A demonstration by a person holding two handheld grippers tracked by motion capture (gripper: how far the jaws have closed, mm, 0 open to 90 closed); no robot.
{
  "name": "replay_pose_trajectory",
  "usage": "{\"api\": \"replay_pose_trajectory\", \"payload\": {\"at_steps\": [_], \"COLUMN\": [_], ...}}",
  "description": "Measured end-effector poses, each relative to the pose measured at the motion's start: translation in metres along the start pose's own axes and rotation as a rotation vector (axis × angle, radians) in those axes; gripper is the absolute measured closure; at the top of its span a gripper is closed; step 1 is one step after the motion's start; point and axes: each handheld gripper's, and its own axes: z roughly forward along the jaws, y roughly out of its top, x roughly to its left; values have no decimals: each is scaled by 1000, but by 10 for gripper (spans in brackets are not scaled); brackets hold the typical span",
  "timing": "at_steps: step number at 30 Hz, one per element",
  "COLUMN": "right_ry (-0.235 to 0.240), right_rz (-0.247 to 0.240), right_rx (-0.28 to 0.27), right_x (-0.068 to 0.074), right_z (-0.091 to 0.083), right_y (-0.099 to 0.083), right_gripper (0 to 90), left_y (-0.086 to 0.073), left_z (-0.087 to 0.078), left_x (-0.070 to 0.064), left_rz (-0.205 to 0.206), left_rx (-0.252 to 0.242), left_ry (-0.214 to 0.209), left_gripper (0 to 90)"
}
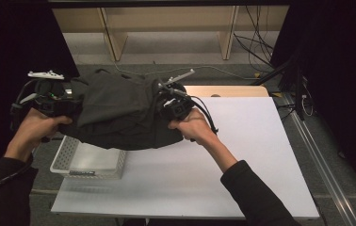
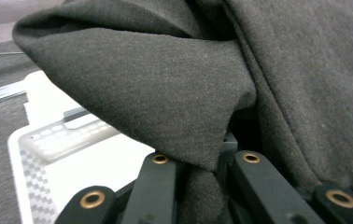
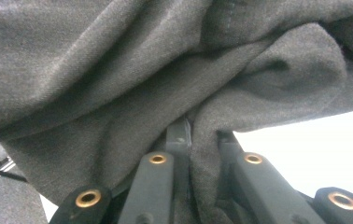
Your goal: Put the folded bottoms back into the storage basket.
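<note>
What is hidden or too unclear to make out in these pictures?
- High view: the dark garment covers the jaw tips of the left gripper and right gripper, and the far part of the white basket.
- Left gripper view: cloth hides where the jaw tips end; the basket is blurred and cut by the edge.
- Right gripper view: folds hide the garment's type and the jaw tips.

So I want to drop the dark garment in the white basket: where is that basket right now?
In the high view the basket sits at the table's near-left corner, directly under the held-up garment.
</note>
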Motion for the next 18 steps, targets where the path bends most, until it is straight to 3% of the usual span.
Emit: {"api": "replay_pose_trajectory", "payload": {"at_steps": [9, 18], "right_ry": [5, 21], "right_rz": [-19, -15], "right_rx": [-6, 9], "right_x": [19, 33], "right_z": [21, 48], "right_y": [24, 26], "right_gripper": [825, 823], "left_y": [-3, -14], "left_z": [-13, -12], "left_x": [27, 50], "left_rz": [-53, -95], "left_rx": [-15, 9], "left_ry": [41, 85], "left_gripper": [825, 824]}}
